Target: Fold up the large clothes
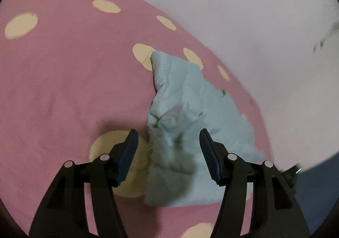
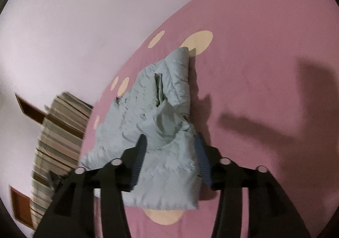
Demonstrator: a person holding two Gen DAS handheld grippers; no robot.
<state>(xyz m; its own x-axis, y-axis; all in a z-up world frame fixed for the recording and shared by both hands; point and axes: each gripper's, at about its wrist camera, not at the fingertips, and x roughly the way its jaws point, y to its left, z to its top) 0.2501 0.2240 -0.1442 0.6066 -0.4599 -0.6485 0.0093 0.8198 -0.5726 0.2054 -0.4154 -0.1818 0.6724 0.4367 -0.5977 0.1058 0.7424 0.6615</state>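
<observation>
A pale blue quilted jacket lies bunched in a long heap on a pink bed sheet with cream dots. My left gripper hovers just above the jacket's near end, jaws apart, the left finger over the sheet and the right finger over the fabric. In the right wrist view the same jacket runs away from me, a sleeve or pocket fold on top. My right gripper straddles its near end with the jaws open. Puffy fabric sits between the fingers and hides part of the right finger.
A pale lilac wall borders the bed's far side. Beyond the bed's left edge in the right wrist view hangs striped fabric, with brown wooden pieces beside it. Pink sheet spreads wide to the right of the jacket, crossed by shadows.
</observation>
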